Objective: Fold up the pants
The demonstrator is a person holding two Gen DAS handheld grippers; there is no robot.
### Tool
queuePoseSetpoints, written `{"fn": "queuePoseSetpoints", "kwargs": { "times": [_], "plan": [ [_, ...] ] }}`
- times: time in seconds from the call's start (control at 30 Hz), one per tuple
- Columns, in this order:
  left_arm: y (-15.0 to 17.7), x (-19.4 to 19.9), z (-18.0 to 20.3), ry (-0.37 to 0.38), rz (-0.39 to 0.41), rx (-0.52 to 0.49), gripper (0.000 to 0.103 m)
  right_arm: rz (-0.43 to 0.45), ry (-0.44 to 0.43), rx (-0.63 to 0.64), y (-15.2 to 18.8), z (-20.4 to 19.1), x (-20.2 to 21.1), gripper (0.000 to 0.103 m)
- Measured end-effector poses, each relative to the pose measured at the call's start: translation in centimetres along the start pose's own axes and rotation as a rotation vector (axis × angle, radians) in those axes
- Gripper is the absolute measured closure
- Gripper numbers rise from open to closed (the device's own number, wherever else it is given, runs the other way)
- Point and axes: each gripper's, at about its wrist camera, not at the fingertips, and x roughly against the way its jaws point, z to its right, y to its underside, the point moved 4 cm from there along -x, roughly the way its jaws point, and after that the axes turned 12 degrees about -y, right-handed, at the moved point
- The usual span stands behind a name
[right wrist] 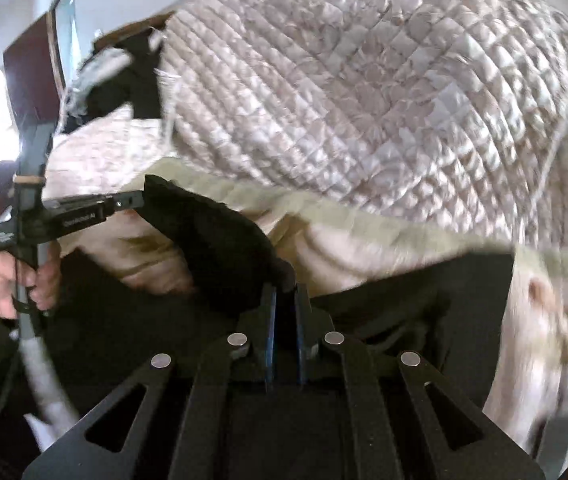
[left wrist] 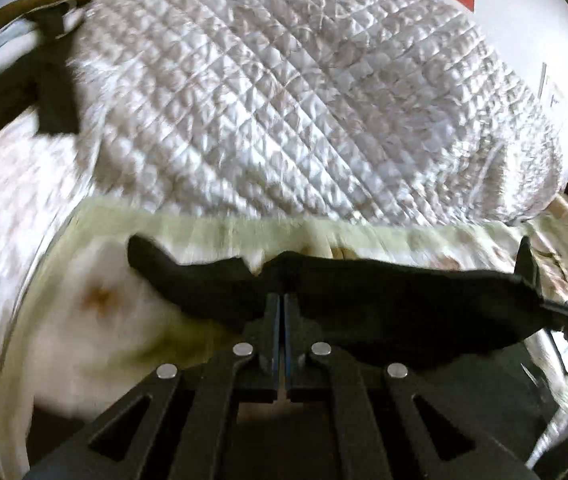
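Left gripper (left wrist: 283,300) and right gripper (right wrist: 284,292) are each closed on an edge of the black pants (left wrist: 363,296), held stretched above the quilt (left wrist: 284,100). A carrying fold is judged underway; level lowering onto the bed is called for next.

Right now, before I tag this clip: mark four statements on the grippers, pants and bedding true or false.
1. The left hand-held gripper is shut on the black pants. True.
2. The right hand-held gripper is wide open, holding nothing. False: it pinches the pants.
3. A quilted white blanket lies beyond the pants. True.
4. The pants lie neatly folded on the blanket. False: they hang stretched between both grippers.
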Motion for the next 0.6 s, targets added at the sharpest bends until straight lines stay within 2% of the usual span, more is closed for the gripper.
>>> {"fn": "queuePoseSetpoints", "kwargs": {
  "times": [0.1,0.17,0.27,0.33,0.4,0.47,0.5,0.53,0.6],
  "plan": [
    [4.8,2.5,-1.1,0.007,-0.05,0.032,0.101,-0.043,-0.022,-0.077,4.8,-1.6,0.7,0.096],
    [8.2,3.1,-1.6,0.008,-0.118,0.053,0.101,-0.098,-0.037,-0.162,8.4,-2.0,0.2,0.096],
    [12.8,2.9,-1.7,-0.015,-0.214,0.037,0.1,-0.158,-0.047,-0.258,12.2,-1.6,-0.8,0.095],
    [14.6,3.2,-1.9,-0.025,-0.246,0.025,0.1,-0.15,-0.056,-0.3,13.3,-1.5,-0.4,0.093],
    [15.1,3.9,-2.2,-0.022,-0.247,0.027,0.1,-0.124,-0.068,-0.327,13.3,-1.6,0.3,0.088],
    [14.7,4.7,-2.7,-0.03,-0.238,0.042,0.099,-0.091,-0.085,-0.363,13.3,-1.7,1.3,0.076],
    [14.4,5.0,-2.8,-0.032,-0.231,0.048,0.099,-0.077,-0.082,-0.375,13.4,-1.8,1.8,0.073],
    [13.9,5.2,-3.0,-0.035,-0.22,0.054,0.097,-0.063,-0.077,-0.382,13.6,-2.0,2.4,0.069],
    [13.0,5.6,-3.0,-0.039,-0.193,0.054,0.083,-0.029,-0.064,-0.41,13.8,-1.8,3.5,0.064]
  ]
}}
